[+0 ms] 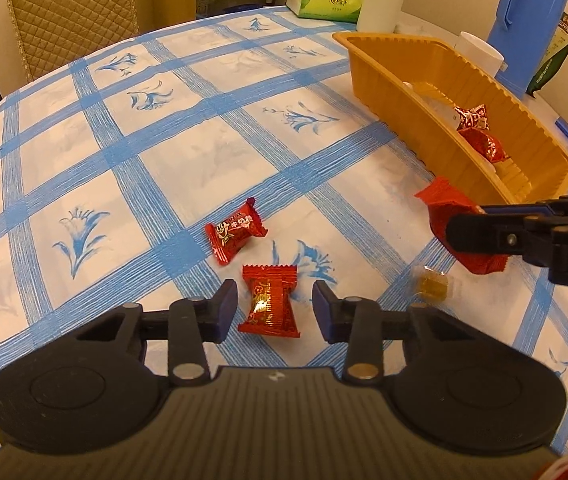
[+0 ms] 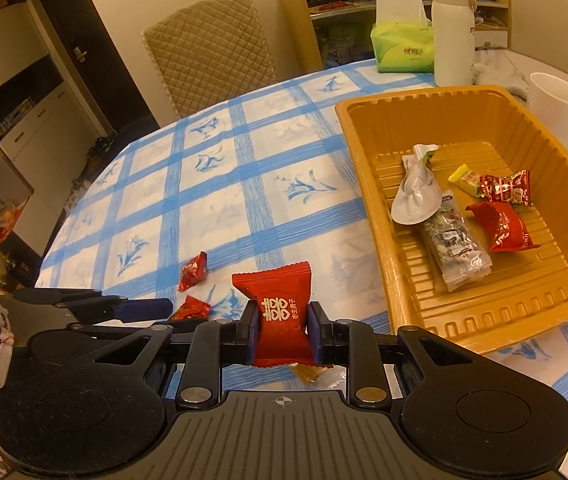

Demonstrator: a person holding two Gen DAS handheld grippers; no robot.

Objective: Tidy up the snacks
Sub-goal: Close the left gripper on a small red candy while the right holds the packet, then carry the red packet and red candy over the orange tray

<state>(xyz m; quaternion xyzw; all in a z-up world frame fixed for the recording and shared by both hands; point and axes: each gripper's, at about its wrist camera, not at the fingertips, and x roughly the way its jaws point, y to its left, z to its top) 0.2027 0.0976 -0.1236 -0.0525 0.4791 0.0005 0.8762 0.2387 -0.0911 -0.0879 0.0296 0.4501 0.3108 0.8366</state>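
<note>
Lay straight between the half-open pads of the left gripper (image 1: 275,307), untouched, long axis pointing away: 1 candy (image 1: 269,301) on the cloth; held pinched in the right gripper (image 2: 280,330), a packet (image 2: 280,312) just left of the tray (image 2: 367,184).

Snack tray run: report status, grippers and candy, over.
Right gripper shut on large red packet, short of the tray. Left gripper open, jaws either side of red candy, not pressing. Nothing in the way.
</note>
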